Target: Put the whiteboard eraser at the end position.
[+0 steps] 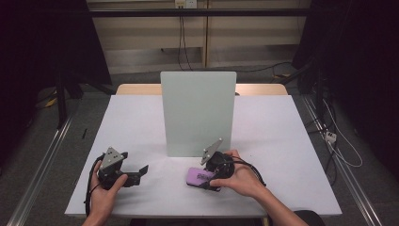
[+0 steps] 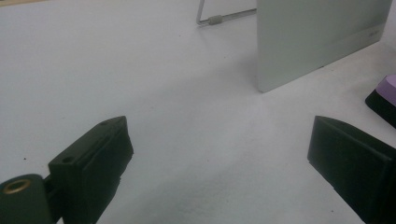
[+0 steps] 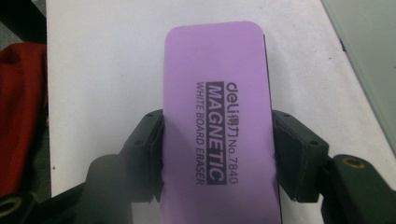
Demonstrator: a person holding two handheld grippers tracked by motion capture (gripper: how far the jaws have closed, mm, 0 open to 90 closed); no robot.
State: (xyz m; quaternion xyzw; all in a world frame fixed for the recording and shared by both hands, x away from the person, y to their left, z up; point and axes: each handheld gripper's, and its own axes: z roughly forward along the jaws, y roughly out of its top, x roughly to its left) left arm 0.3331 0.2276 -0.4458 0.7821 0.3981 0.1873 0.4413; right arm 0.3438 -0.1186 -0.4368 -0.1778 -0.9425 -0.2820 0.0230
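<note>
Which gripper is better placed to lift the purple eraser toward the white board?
Right. The right gripper is shut on the eraser; the left gripper stands open over bare table.

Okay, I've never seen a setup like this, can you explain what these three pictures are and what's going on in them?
A person sits at a white table, holding a tool with two black jaws in each hand. One picture looks down from above; the other two come from cameras riding on each tool. The right hand-held gripper is shut on a purple whiteboard eraser lying on the table. The left hand-held gripper rests open, holding nothing. An upright pale board stands at mid-table.
</note>
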